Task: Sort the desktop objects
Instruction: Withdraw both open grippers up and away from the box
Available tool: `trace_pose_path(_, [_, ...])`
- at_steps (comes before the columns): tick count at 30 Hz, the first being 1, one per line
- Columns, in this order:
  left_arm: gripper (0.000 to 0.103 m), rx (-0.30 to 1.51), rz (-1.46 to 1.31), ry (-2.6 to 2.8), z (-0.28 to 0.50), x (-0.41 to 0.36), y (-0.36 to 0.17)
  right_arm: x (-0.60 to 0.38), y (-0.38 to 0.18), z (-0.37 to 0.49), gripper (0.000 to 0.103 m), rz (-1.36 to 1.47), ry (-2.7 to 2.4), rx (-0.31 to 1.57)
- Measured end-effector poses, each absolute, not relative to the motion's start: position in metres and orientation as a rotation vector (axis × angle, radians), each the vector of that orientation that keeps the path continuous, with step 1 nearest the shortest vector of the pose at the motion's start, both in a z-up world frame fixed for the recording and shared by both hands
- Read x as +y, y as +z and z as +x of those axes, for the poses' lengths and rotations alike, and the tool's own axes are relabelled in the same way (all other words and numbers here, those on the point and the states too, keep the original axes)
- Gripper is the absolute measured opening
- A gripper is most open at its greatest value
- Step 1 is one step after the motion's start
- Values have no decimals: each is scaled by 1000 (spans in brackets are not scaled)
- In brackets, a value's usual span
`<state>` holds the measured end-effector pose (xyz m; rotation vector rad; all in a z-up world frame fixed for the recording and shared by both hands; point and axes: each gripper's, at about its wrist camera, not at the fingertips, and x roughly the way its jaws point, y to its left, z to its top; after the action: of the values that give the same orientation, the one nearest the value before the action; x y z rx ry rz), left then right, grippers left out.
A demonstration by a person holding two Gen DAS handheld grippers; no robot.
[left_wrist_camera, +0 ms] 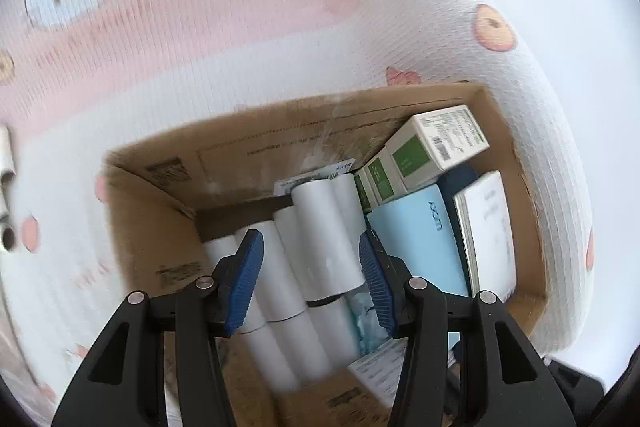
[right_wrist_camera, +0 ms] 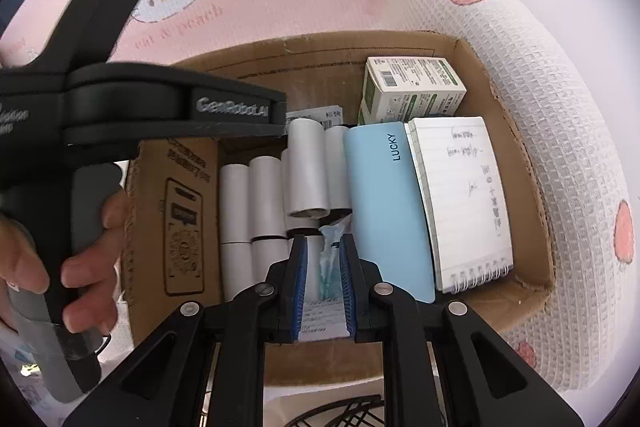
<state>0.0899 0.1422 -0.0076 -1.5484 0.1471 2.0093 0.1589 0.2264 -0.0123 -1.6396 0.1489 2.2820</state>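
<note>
Cardboard box [right_wrist_camera: 516,299] on a pink-and-white cloth [left_wrist_camera: 200,27], holding white rolls [right_wrist_camera: 264,195], a blue case [right_wrist_camera: 384,203], a notepad [right_wrist_camera: 460,195] and green-and-white cartons [right_wrist_camera: 412,87]. Left claw [left_wrist_camera: 310,283]: spread wide above the rolls, holding nothing. Right claw [right_wrist_camera: 323,279]: narrow, over a pale wrapper [right_wrist_camera: 330,259] between its fingers; whether it grips cannot be told. Cartons at 1 o'clock, notepad at 3 o'clock.
</note>
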Motion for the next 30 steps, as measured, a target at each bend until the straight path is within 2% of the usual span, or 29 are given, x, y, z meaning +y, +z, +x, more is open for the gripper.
trace_pose_path(3, [58, 260, -1399, 2118, 83, 128, 22, 223, -7, 168, 13, -1615, 2300, 163])
trace_pose_path(6, [64, 349, -1263, 2202, 124, 130, 51, 218, 4, 178, 13, -1595, 2326, 182])
trace_pose_path(11, [65, 435, -1249, 2209, 115, 125, 44, 211, 22, 189, 13, -1586, 2325, 180])
trace_pose_path(16, [65, 607, -1230, 2234, 129, 121, 28, 193, 26, 180, 13, -1567, 2359, 225])
trace_pose_path(19, [65, 649, -1222, 2237, 131, 106, 32, 177, 33, 170, 14, -1554, 2390, 182])
trace_pose_path(21, [65, 642, -1245, 2231, 129, 92, 36, 168, 39, 166, 22, -1543, 2410, 162])
trace_pose_path(23, [65, 651, -1257, 2240, 127, 80, 40, 159, 46, 162, 52, -1522, 2432, 142])
trace_pose_path(24, [65, 660, -1254, 2249, 126, 77, 43, 154, 49, 160, 57, -1503, 2449, 121])
trace_pose_path(30, [65, 711, -1187, 2326, 130, 55, 67, 130, 69, 149, 62, -1440, 2530, 36])
